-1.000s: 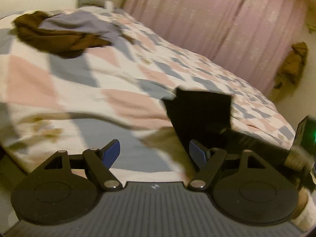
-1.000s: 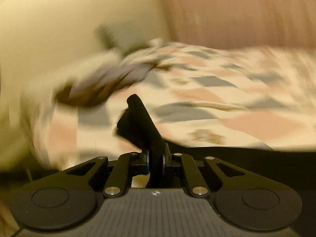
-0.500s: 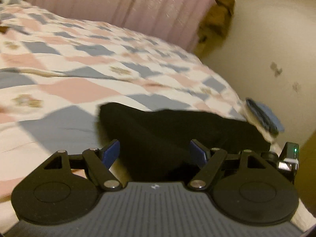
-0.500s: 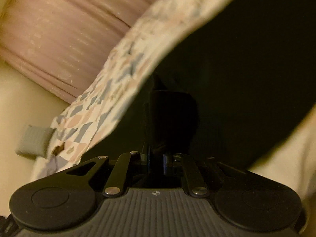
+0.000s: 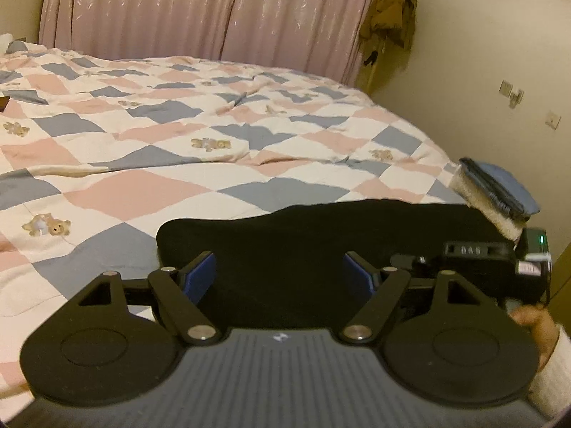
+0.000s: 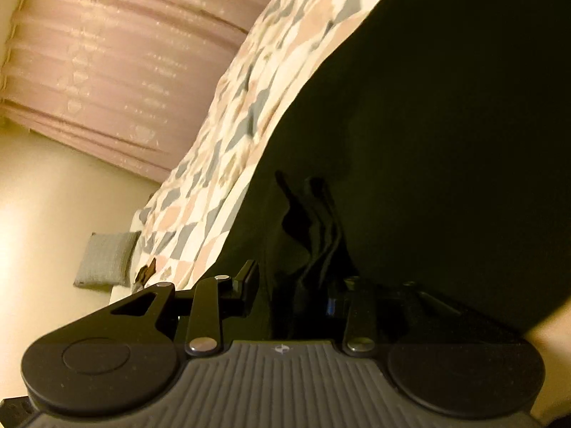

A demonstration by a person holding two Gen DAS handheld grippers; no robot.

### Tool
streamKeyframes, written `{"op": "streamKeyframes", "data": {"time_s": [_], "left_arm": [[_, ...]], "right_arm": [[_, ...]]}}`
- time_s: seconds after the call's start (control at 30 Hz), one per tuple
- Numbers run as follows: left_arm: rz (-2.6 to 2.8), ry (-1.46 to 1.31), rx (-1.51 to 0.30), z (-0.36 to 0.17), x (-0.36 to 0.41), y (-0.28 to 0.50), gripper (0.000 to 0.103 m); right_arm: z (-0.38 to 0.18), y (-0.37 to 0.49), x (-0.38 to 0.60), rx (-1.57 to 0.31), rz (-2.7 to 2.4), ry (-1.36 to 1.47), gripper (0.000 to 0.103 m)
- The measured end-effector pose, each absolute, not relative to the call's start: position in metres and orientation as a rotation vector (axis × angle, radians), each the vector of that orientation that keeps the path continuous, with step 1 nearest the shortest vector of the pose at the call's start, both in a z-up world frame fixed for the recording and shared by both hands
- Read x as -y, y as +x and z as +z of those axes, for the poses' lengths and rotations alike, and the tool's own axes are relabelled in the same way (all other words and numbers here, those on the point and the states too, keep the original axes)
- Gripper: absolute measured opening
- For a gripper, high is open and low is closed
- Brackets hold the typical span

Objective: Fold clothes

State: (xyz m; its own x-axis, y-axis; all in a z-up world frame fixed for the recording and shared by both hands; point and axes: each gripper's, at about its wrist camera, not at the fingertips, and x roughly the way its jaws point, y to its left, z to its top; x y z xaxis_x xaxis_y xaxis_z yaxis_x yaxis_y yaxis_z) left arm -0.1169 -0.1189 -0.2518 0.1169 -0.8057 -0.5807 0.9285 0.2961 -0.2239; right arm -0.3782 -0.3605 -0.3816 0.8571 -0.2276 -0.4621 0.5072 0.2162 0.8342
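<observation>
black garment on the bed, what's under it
The black garment lies on the patchwork quilt, which shows around it. Its right end is partly hidden by the right gripper. Whatever lies beneath the cloth itself is covered.

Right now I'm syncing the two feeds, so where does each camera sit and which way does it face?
Left wrist: on the open left gripper, looking level across the quilted bed to the curtain; a hand and the right gripper show at right.
Right wrist: on the right gripper, rolled sideways, close against the black garment; jaws parted around a fold.
Shared: black garment, bed, curtain.
</observation>
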Motion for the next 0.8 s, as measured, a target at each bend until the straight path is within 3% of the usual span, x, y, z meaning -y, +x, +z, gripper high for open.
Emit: {"op": "streamKeyframes", "data": {"time_s": [0.03, 0.1, 0.37, 0.63, 0.8], "left_arm": [[-1.277, 0.226, -0.692, -0.252, 0.121, -0.117, 0.075], [-1.276, 0.225, -0.692, -0.250, 0.121, -0.116, 0.075], [-1.310, 0.239, -0.652, -0.234, 0.135, -0.122, 0.075], [-1.462, 0.405, -0.647, -0.260, 0.194, -0.183, 0.075], [-1.504, 0.439, -0.645, -0.270, 0.214, -0.203, 0.075]], "right_arm": [[-0.379, -0.373, 0.363, -0.285, -0.513, 1.228, 0.011], [-0.371, -0.371, 0.359, -0.311, -0.511, 1.144, 0.008], [-0.304, -0.445, 0.386, -0.204, -0.663, 0.883, 0.008], [-0.353, -0.526, 0.418, -0.224, -0.771, 1.039, 0.007], [-0.333, -0.546, 0.428, -0.177, -0.773, 0.919, 0.007]]}}
